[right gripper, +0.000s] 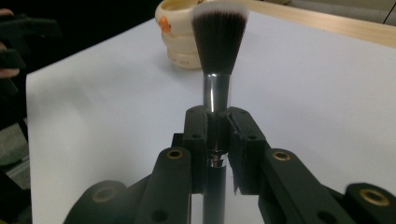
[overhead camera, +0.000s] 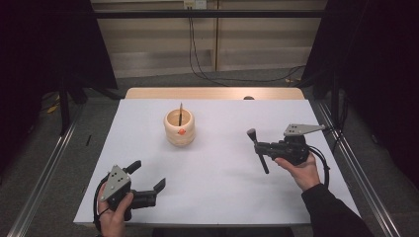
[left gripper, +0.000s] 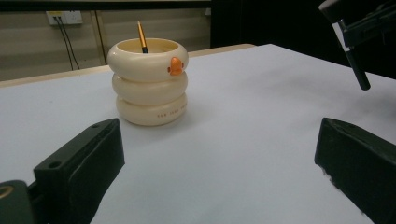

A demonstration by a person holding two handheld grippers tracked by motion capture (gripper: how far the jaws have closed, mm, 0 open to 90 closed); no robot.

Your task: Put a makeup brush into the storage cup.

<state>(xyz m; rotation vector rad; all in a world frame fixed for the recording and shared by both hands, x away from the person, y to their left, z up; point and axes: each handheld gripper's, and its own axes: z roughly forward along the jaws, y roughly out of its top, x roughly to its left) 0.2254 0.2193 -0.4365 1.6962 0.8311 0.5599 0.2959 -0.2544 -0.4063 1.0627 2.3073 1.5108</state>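
Hidden and cropped parts around the cream holder and the held brush

The slim brush [left gripper: 142, 39] is standing inside the holder [left gripper: 149, 84], which is hiding its lower end; the small lettering on the holder's bottom ring is showing too blurred to read. The makeup brush [right gripper: 218, 42] is running off the bottom edge of the right gripper view, its handle partly covered by the right gripper [right gripper: 217, 135], and the holder there is getting cropped at the top.

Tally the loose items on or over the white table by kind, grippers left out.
Holders: 1, the cream ringed pot with an orange beak.
Makeup brushes: 1, the black brush clamped in the right gripper.
Thin sticks: 1, the orange-tipped pencil-like stick standing in the pot.
Total: 3
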